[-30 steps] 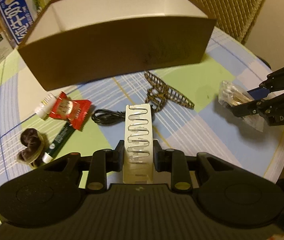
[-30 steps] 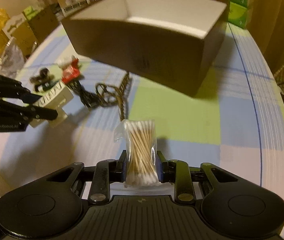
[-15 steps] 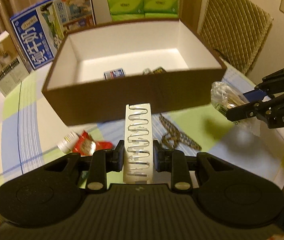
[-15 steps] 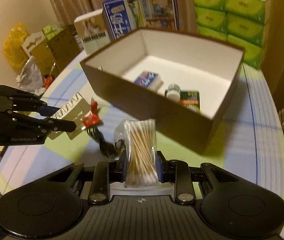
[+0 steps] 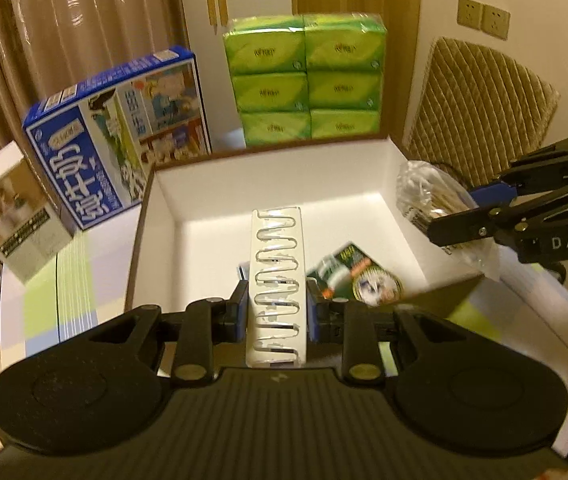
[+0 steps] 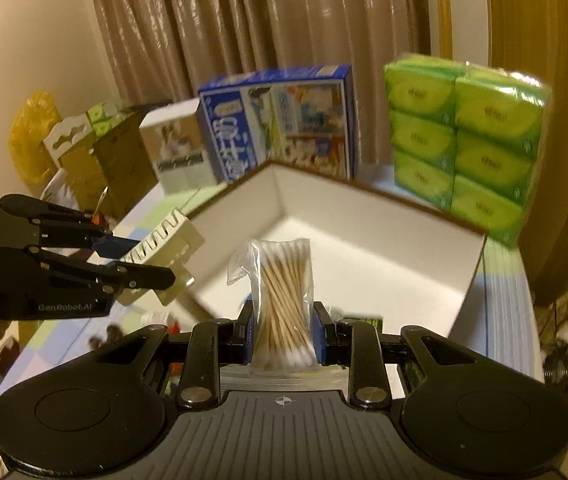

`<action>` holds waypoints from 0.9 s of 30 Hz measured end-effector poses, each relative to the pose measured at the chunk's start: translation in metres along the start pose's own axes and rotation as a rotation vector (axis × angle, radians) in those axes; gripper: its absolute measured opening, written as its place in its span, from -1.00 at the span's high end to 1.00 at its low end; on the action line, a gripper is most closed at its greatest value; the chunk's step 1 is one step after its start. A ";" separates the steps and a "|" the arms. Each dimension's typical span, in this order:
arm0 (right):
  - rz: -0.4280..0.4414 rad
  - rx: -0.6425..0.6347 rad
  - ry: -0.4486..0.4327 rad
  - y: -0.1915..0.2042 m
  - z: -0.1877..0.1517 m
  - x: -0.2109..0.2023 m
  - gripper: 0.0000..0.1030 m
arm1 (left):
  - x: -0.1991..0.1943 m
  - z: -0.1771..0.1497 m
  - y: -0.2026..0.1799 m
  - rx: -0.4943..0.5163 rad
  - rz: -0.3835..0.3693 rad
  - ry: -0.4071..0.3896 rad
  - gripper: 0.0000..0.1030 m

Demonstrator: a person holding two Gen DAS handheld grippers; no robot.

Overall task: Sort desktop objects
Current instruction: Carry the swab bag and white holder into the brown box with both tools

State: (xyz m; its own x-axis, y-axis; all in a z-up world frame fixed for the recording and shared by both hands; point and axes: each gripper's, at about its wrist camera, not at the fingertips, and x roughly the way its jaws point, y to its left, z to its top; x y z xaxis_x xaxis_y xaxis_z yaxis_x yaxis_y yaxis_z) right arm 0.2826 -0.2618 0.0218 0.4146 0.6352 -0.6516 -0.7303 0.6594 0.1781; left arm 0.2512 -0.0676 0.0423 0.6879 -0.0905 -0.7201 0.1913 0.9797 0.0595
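The checked tablecloth table [image 5: 64, 292] bears the open box [image 5: 142, 240], milk carton [image 5: 120, 128] and tissue packs [image 5: 304, 80].

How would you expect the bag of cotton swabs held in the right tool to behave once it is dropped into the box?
The bag of cotton swabs looks light, its thin film crinkled and loose at the top, so it would probably flop rather than stand. The right tool pinches it narrow, suggesting it squashes easily. It seems unlikely to roll far inside the box.
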 end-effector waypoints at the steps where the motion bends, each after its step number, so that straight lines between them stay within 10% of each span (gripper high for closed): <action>1: -0.002 0.002 -0.002 -0.002 0.005 0.004 0.52 | 0.003 0.005 0.003 -0.003 -0.002 -0.002 0.55; 27: -0.093 0.114 0.168 -0.071 0.037 0.160 0.52 | 0.174 0.063 0.057 -0.079 0.001 0.175 0.54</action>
State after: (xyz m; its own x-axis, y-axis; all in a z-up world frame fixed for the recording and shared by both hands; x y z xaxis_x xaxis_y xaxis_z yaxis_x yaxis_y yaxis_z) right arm 0.4210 -0.1922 -0.0678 0.3745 0.4997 -0.7810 -0.6231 0.7594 0.1871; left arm 0.4256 -0.0383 -0.0358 0.5543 -0.0641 -0.8298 0.1303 0.9914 0.0105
